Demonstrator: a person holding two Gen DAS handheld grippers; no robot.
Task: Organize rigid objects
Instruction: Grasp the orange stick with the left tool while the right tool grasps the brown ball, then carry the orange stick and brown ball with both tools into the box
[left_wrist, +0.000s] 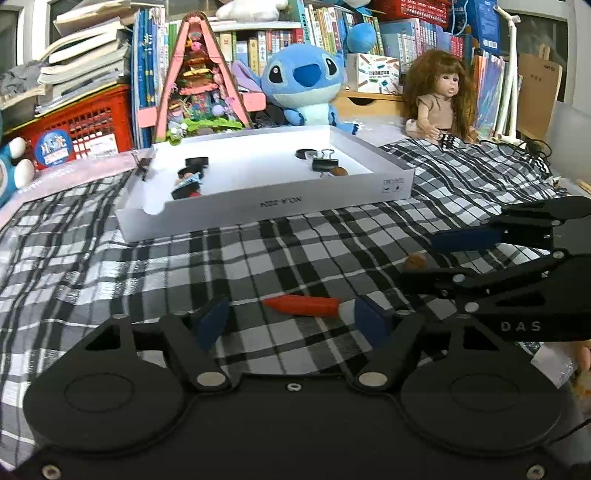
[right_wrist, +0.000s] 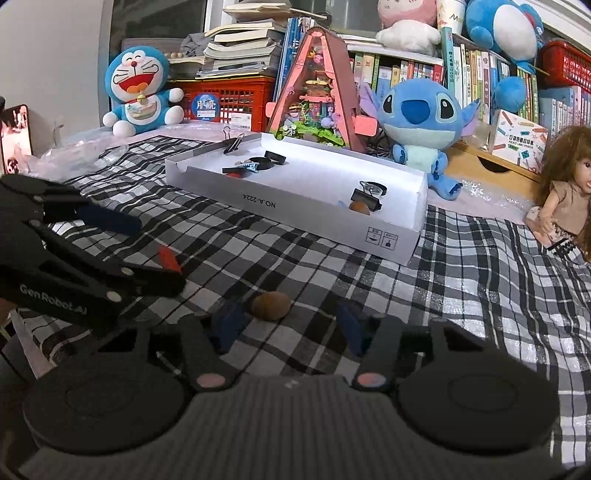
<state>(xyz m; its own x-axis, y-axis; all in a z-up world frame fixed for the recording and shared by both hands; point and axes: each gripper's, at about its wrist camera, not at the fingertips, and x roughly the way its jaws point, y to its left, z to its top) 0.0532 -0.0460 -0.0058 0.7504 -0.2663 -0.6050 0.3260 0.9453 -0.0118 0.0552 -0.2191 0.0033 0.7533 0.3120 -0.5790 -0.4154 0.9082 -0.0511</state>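
An orange-red pen (left_wrist: 301, 304) with a white end lies on the checked cloth between the blue pads of my left gripper (left_wrist: 291, 321). The right pad is close to the pen's white end and the left pad stands apart from its tip, so the gripper is open. A brown nut (right_wrist: 271, 304) lies on the cloth between the fingers of my right gripper (right_wrist: 290, 326), nearer the left pad, with a clear gap to the right pad. From the left wrist view the right gripper (left_wrist: 419, 258) reaches in from the right around the nut (left_wrist: 415, 261).
A shallow white box (left_wrist: 258, 206) stands behind on the cloth, holding binder clips (left_wrist: 325, 164), black caps and another nut (right_wrist: 360, 207). Beyond it are a blue plush toy (left_wrist: 306, 85), a doll (left_wrist: 443, 99), a pink triangular model, red crates and bookshelves.
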